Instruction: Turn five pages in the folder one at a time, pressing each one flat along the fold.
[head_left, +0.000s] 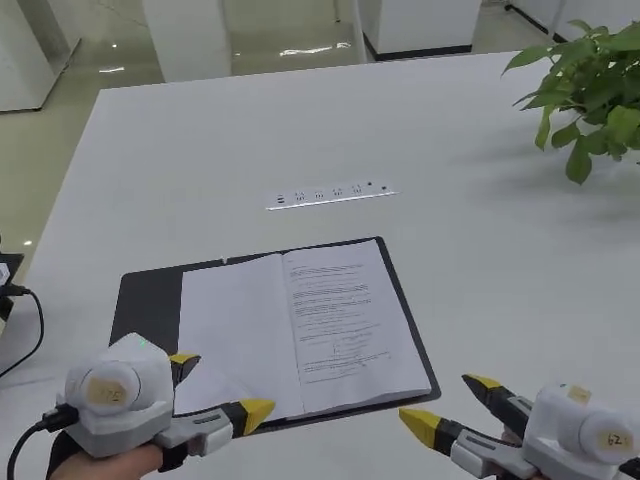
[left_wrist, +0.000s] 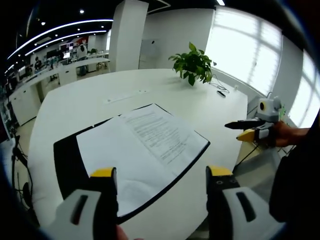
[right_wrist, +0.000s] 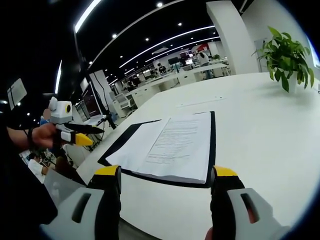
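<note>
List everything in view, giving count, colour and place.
table: one, white, under everything
folder: one, black, open on the table's near side
blank page: one, white, left half of the folder
printed page: one, white, right half of the folder
socket strip: one, silvery, in the table beyond the folder
plant: one, green, far right
cable: one, black, left edge
left tool: one, grey, yellow tips, open, at the folder's near left
right tool: one, grey, yellow tips, open, near right
</note>
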